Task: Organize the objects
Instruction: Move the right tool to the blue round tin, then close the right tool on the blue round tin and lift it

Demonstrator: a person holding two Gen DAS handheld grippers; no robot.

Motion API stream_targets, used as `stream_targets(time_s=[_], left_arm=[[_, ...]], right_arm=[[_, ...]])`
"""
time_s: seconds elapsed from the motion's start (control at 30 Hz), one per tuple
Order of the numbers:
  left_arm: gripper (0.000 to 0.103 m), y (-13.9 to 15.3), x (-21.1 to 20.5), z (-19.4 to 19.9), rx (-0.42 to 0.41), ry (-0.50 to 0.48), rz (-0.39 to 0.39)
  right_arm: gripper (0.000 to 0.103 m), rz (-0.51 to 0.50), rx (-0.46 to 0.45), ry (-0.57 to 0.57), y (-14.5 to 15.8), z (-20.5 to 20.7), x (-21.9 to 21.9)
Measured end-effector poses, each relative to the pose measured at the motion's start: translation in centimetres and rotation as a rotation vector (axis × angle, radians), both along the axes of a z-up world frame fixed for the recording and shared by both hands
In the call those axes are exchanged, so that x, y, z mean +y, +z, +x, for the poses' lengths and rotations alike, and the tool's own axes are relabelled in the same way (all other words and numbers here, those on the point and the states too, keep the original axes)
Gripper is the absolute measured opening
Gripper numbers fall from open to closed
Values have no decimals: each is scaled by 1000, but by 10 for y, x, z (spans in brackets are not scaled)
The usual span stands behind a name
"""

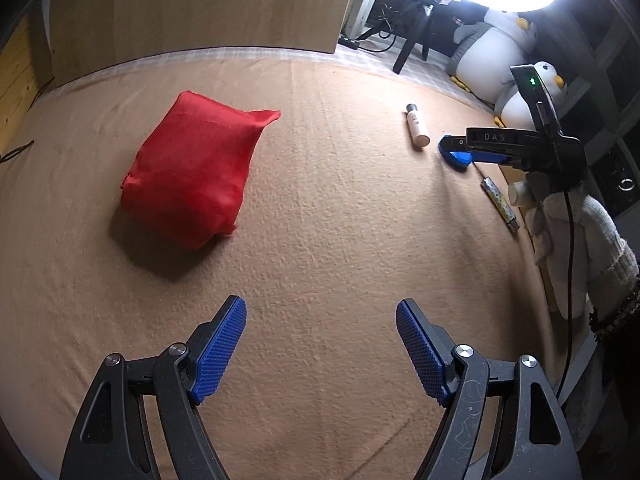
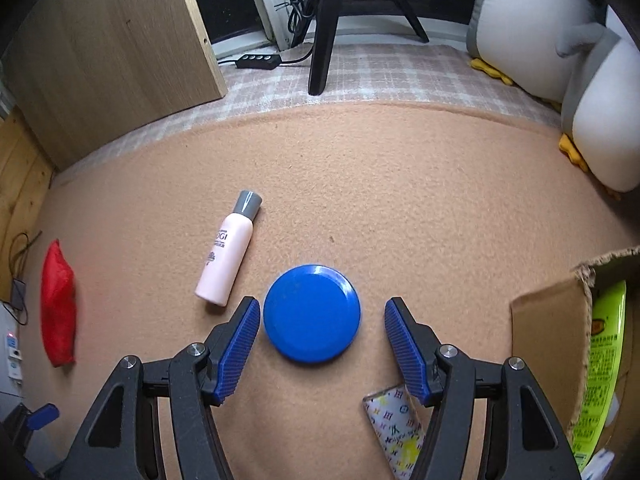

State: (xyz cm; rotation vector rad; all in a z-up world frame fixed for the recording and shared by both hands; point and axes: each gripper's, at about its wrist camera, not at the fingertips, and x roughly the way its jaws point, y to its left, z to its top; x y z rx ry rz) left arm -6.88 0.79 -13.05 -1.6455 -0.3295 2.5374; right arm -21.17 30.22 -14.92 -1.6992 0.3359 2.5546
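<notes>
A blue round disc [image 2: 312, 312] lies flat on the tan blanket [image 2: 400, 200]. My right gripper [image 2: 322, 304] stands open around the disc; the left pad is close to its rim and the right pad is clear of it. A pink bottle [image 2: 226, 252] with a grey cap lies just left of the disc. A patterned tube [image 2: 396, 428] lies under the right finger. My left gripper [image 1: 320, 304] is open and empty above bare blanket. A red cloth bag [image 1: 188, 172] sits ahead of it to the left. In the left wrist view, a gloved hand [image 1: 580, 240] holds the right gripper [image 1: 480, 148] over the disc [image 1: 456, 158].
An open cardboard box [image 2: 552, 340] holding a green packet [image 2: 604, 360] stands at the right. Penguin plush toys [image 2: 600, 120] sit at the back right. A wooden panel [image 2: 120, 60], a black stand leg [image 2: 320, 40] and a cabled power strip [image 2: 258, 60] border the blanket's far edge.
</notes>
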Motion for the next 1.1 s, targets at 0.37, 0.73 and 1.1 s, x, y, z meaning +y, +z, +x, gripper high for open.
stream_targets(time_s=[0.37,0.73,1.1], left_arm=[[80,-2,3,0,-6,-10,12],[80,0,4,1,0,-14,17],[80,2,15,-4,9,-43,22]], right_arm=[[49,107,0,58,-1,-1,-19],[46,121,9,99,0,10,-31],[46,66,17,126,2,48,-50]])
